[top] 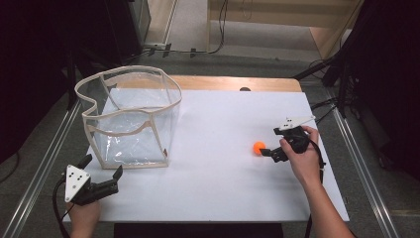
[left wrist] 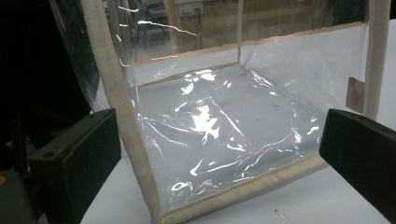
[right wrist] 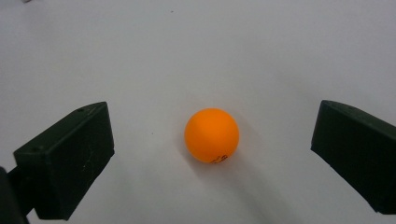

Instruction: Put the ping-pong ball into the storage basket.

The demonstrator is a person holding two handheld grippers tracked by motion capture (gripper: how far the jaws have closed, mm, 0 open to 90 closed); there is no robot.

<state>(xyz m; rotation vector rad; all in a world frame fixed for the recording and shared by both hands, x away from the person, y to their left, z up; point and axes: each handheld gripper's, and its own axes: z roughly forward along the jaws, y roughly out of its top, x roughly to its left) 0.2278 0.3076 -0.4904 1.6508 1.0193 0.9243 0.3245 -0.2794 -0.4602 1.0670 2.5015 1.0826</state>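
A small orange ball (top: 258,147) lies on the white table sheet (top: 218,188), right of centre. My right gripper (top: 270,143) is open just right of it, one jaw on either side of the ball and neither touching it. In the right gripper view the ball (right wrist: 211,135) sits between the wide-apart jaws of the right gripper (right wrist: 212,145). A clear plastic box with cream fabric edging (top: 131,116) stands at the left. My left gripper (top: 101,167) is open just in front of its near left corner. The left gripper (left wrist: 219,156) looks into the clear box (left wrist: 224,126), which holds nothing.
A wooden table edge (top: 233,83) runs behind the white sheet, with a small dark spot (top: 244,89) on it. Metal rails (top: 47,158) flank the table on both sides. Cables lie on the floor beyond.
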